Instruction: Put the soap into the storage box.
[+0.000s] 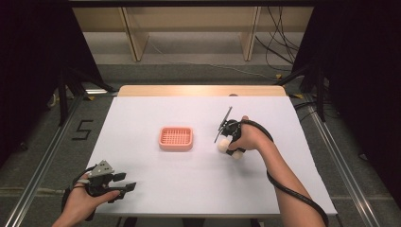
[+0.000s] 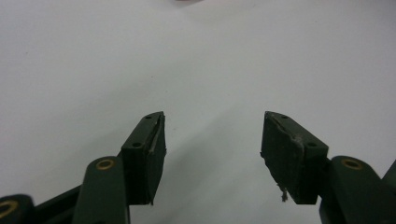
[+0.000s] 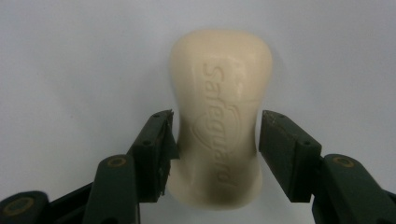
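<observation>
Table (image 1: 156, 184) covered in white; a pink slatted tray (image 1: 176, 138) sits near the middle, slightly toward the left edge. Left gripper (image 1: 124, 182) rests low near the front-left corner, held in the left hand (image 1: 85, 198); in the left gripper view its jaws stand wide apart with nothing between them, bare white surface ahead. Right gripper (image 1: 228, 147) is right of the tray, well apart from it, about mid-depth of the table, held in the right hand (image 1: 250, 137). A cream soap bar (image 3: 219, 116), stamped "Safeguard", lies between its jaws in the right gripper view. Left pad touches the narrowed waist of the soap; right pad looks to be touching or just short of it, contact not certain from this angle. Soap appears to lie flat on the table, lettering up.
</observation>
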Demonstrator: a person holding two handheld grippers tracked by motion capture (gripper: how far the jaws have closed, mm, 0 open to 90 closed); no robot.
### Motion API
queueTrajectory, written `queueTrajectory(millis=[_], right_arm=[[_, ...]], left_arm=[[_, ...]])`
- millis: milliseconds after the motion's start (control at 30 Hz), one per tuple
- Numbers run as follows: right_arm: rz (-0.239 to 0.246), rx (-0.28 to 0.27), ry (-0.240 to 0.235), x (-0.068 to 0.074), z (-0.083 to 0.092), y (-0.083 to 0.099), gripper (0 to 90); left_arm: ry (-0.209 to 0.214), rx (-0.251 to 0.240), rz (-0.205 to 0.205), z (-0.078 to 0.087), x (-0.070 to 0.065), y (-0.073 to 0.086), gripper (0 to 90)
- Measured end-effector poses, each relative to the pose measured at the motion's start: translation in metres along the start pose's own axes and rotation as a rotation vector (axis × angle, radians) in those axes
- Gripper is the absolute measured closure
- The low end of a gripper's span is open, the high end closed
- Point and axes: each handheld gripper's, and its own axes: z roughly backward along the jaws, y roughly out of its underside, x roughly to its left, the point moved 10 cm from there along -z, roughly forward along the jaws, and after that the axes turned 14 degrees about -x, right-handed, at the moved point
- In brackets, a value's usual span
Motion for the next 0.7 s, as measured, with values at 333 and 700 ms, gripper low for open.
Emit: queueTrajectory(millis=[333, 700], right_arm=[[0.008, 0.017, -0.007, -0.001, -0.0063, -0.0007, 47.2], [0.016, 0.036, -0.012, -0.0051, -0.0096, 0.0004, 47.4]], left_arm=[[0.012, -0.01, -0.003, 0.0, -0.0015, -0.001, 39.7], [0.011, -0.008, -0.003, -0.0003, -0.0016, -0.0006, 39.7]])
